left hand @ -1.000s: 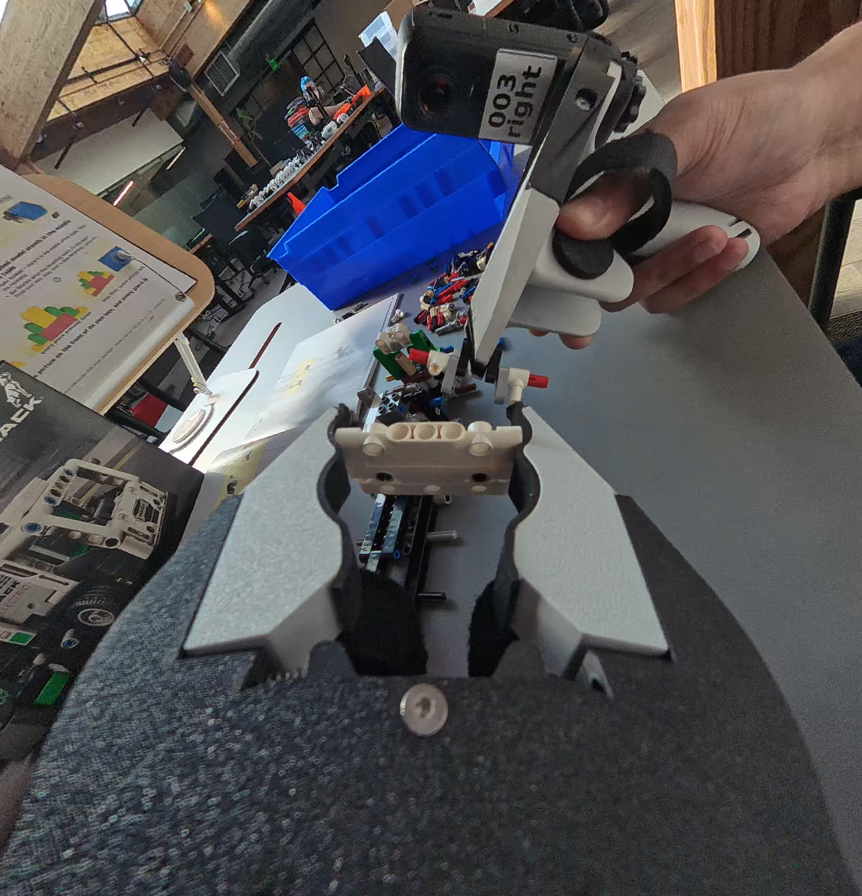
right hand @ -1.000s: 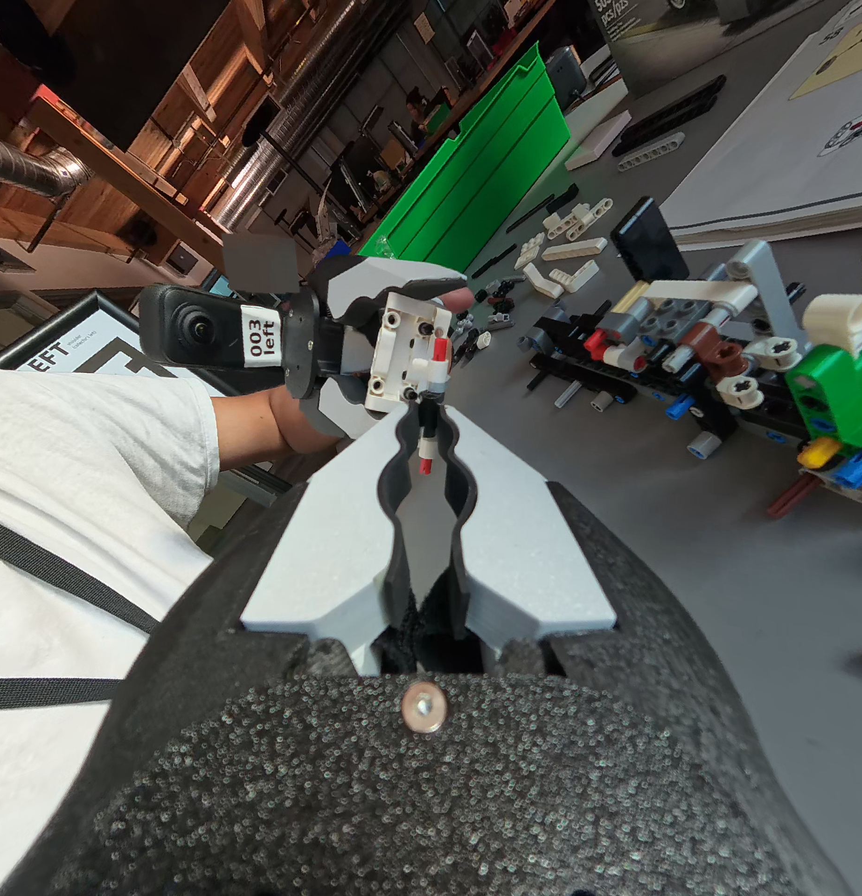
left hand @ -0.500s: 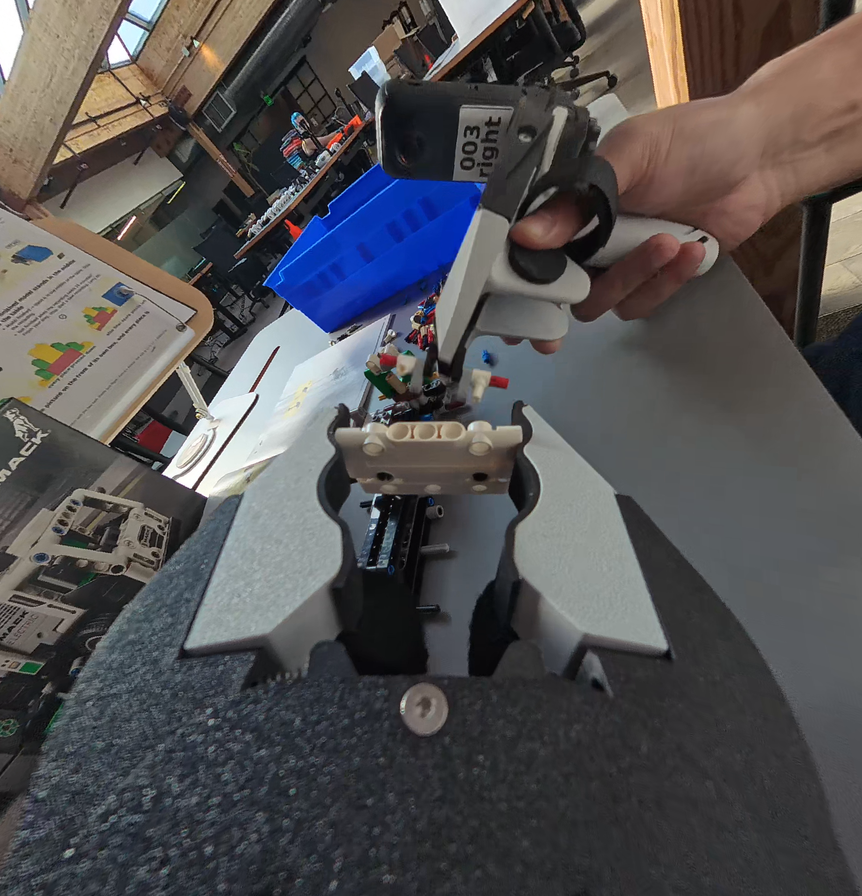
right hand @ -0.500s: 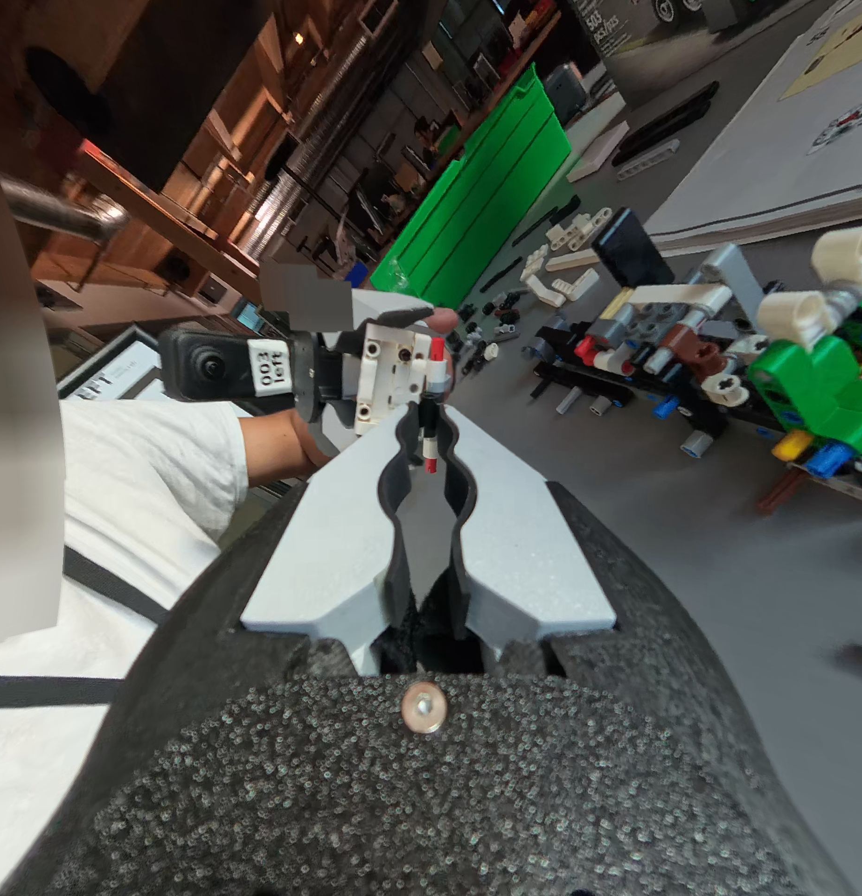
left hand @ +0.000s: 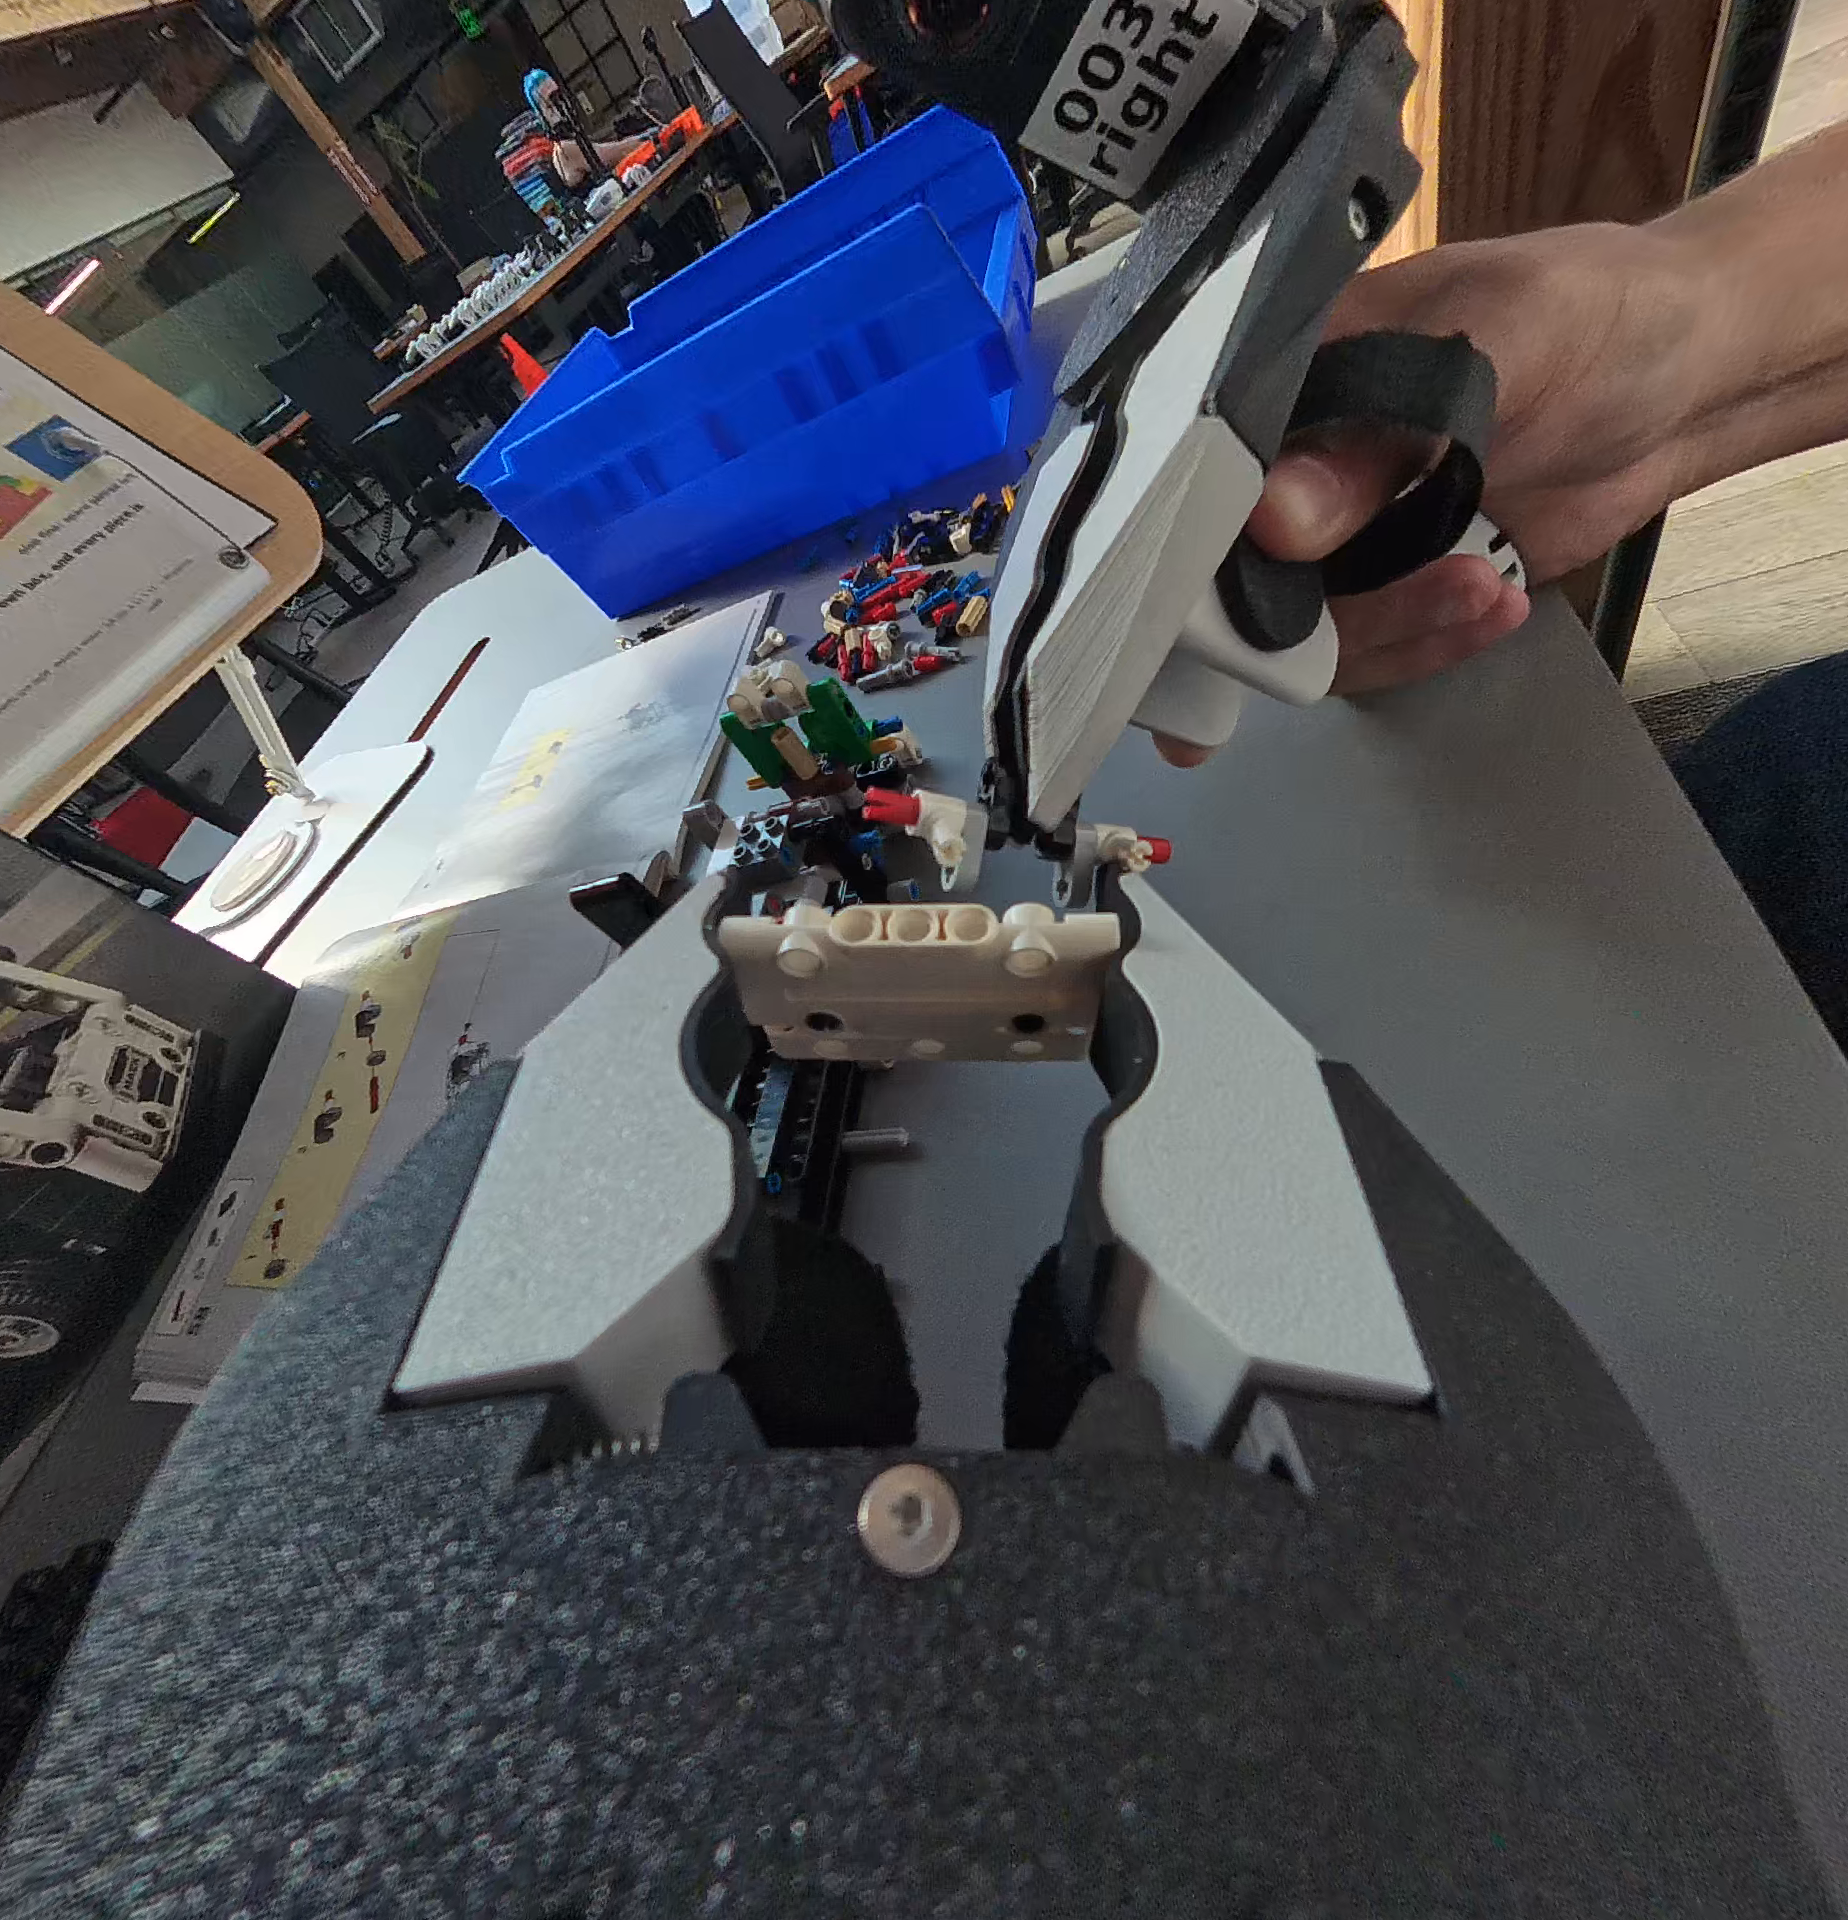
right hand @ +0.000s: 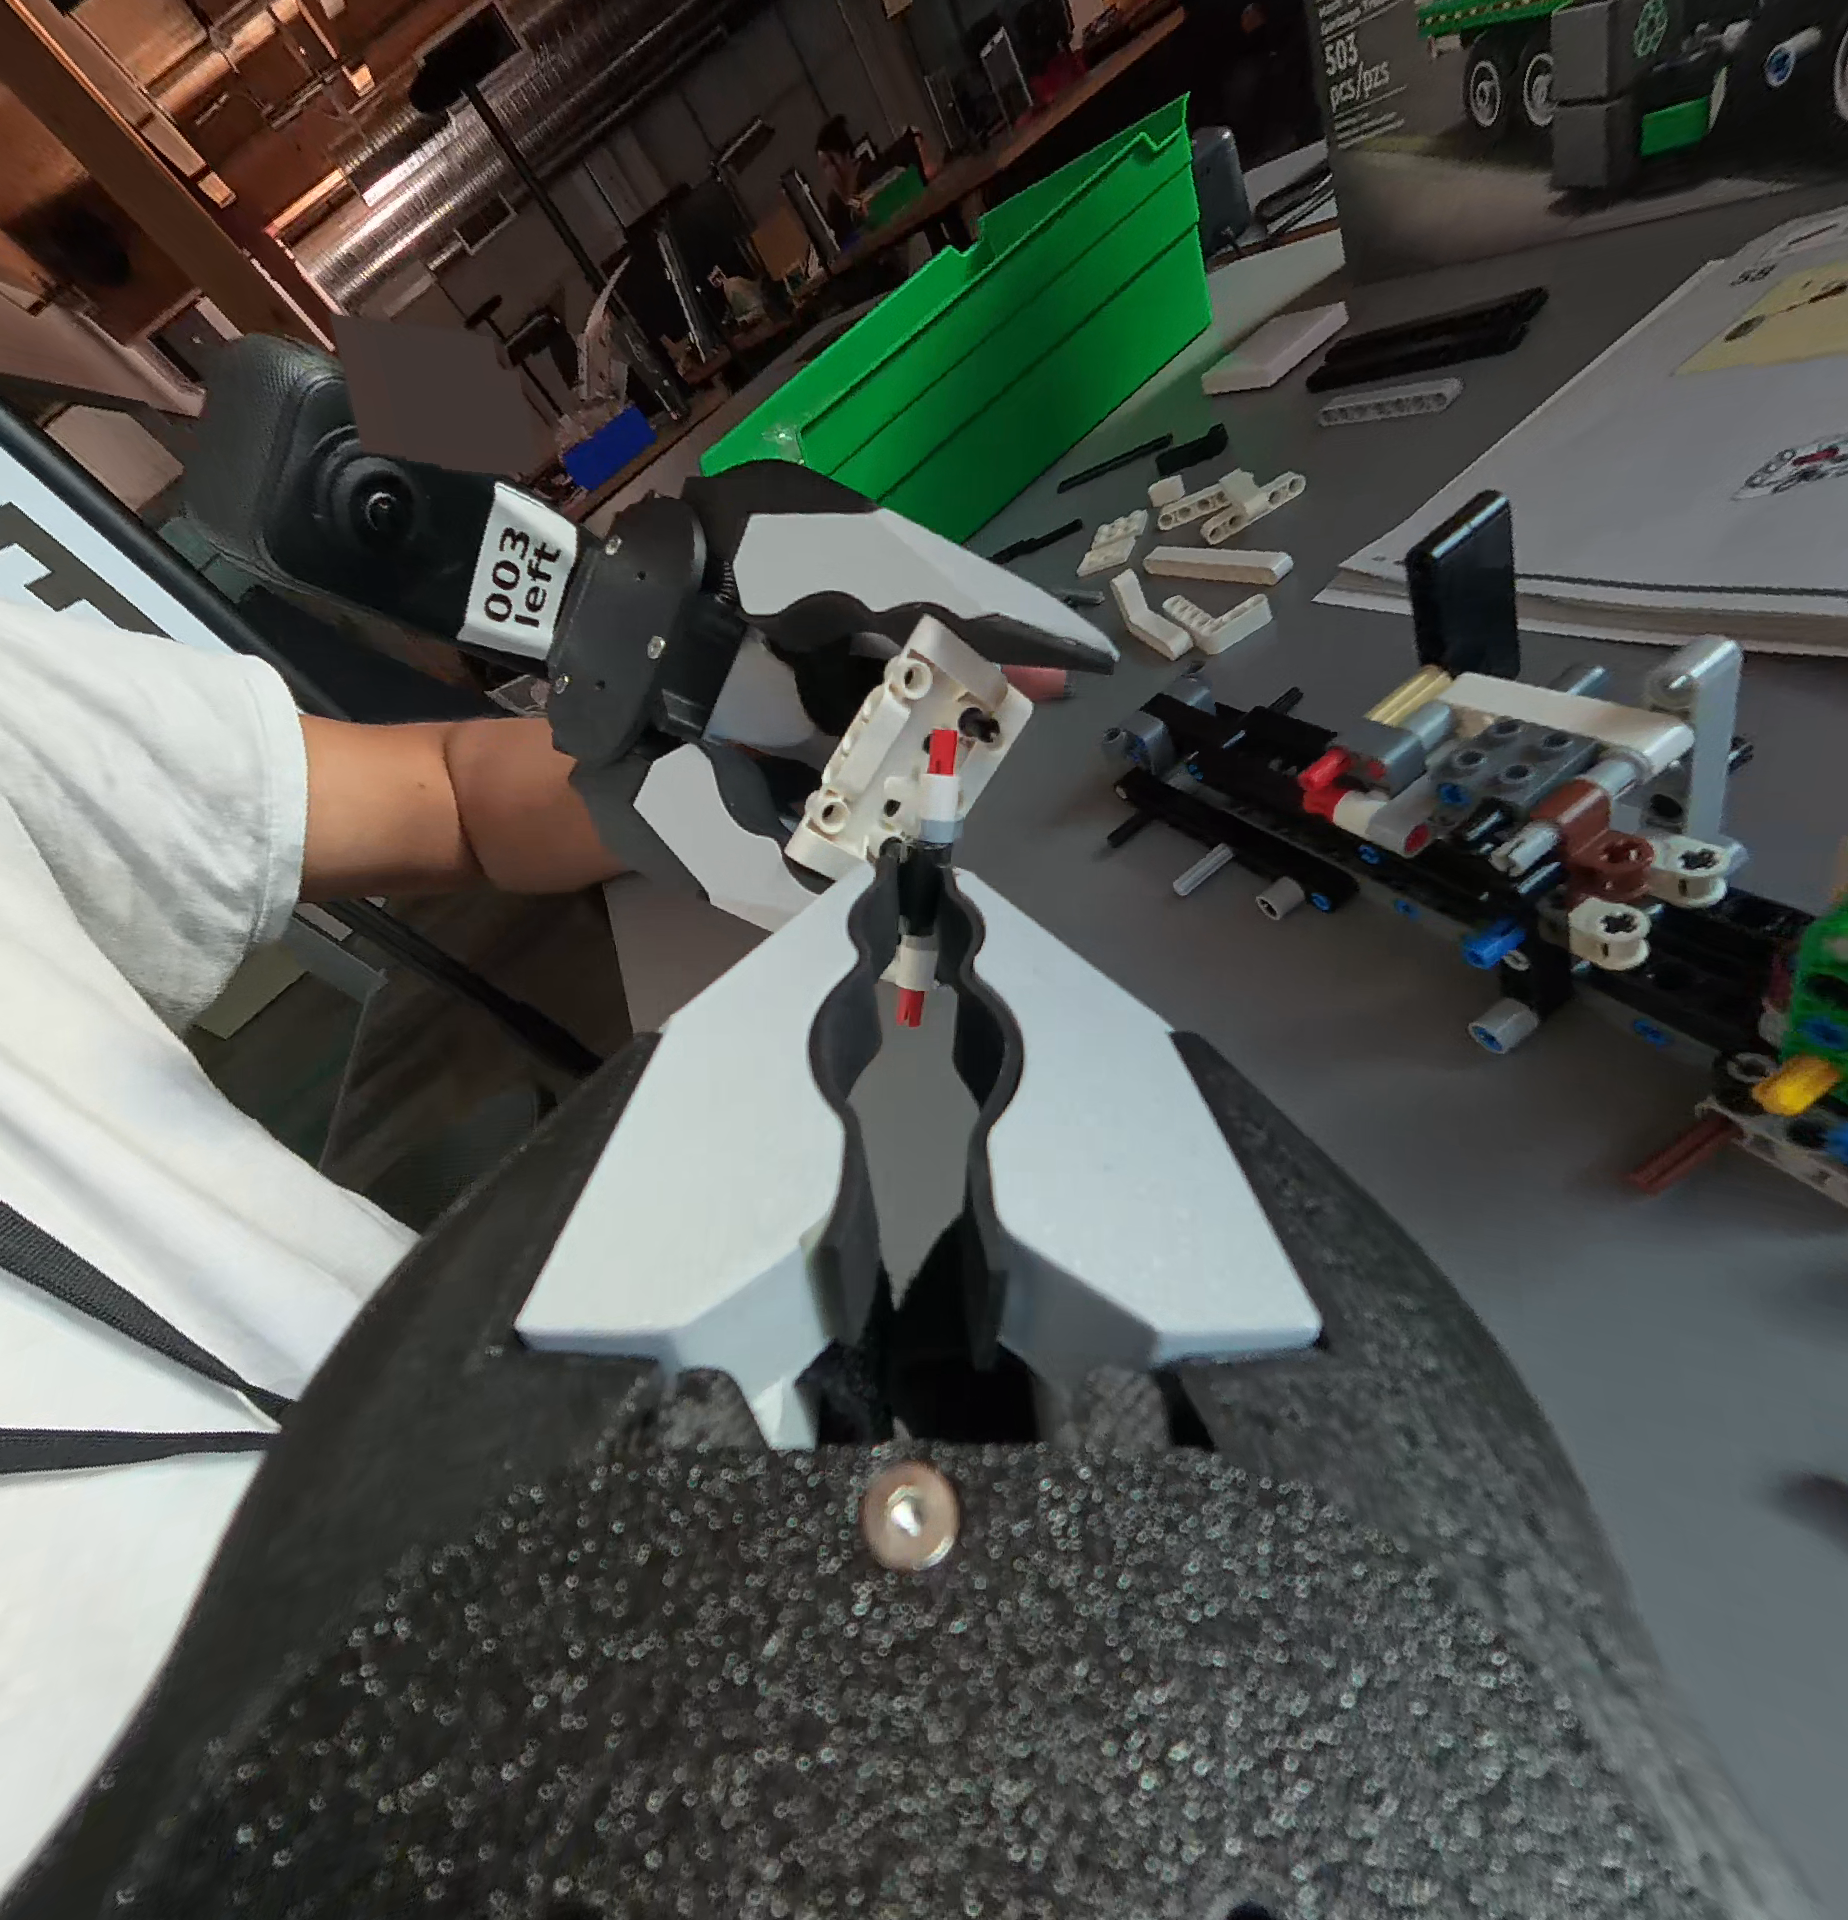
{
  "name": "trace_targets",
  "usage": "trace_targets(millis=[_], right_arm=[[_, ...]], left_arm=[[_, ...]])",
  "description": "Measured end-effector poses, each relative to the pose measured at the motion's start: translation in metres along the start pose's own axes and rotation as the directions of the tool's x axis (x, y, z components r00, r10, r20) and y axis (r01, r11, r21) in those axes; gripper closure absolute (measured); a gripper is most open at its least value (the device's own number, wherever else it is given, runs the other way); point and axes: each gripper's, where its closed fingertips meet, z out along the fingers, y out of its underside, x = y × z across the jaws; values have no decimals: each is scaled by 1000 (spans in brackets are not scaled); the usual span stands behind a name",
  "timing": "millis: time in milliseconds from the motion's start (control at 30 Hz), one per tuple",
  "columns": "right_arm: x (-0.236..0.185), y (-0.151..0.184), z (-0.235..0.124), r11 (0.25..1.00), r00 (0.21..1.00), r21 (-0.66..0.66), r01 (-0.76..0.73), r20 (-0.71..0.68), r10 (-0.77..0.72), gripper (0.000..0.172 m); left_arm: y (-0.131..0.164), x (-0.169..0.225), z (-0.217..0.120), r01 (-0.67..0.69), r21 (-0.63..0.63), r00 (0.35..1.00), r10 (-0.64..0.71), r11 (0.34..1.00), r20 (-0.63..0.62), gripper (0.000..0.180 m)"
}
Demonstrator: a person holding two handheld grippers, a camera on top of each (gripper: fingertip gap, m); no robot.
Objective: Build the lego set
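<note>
My left gripper [left hand: 918,971] is shut on a white brick panel [left hand: 915,987] with holes and studs, held between both pads above the grey table [left hand: 1471,1091]. My right gripper [right hand: 918,920] is shut on a slim rod assembly [right hand: 918,935] of black, white, grey and red parts. Its far red tip [right hand: 941,750] lies against the face of the white panel [right hand: 904,758] that the left gripper [right hand: 858,717] holds. In the left wrist view the right gripper [left hand: 1013,821] comes down just behind the panel, with the rod's red ends [left hand: 1154,850] sticking out to either side.
A partly built brick chassis [right hand: 1502,800] lies on the table to the right. Loose white beams [right hand: 1190,592], a green bin [right hand: 1003,322], a blue bin [left hand: 785,416], a pile of small pins [left hand: 899,613], an instruction booklet [left hand: 587,769] and a box [left hand: 58,1070] stand around. My left and right fingertips are right by each other.
The right gripper with its rod has come closer to the white panel, and the rod's tip now lies against it. The left gripper keeps its hold on the panel.
</note>
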Motion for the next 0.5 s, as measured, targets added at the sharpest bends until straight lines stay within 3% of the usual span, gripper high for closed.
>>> trace_targets(millis=[267,500], right_arm=[[4,3,4,995,990,-20,102,-94,-104,166],[12,-9,1,996,988,54,-76,-127,82,166]], left_arm=[[7,1,3,41,-27,999,-42,999,-29,116],[9,-9,3,-186,-94,971,197,978,133,116]])
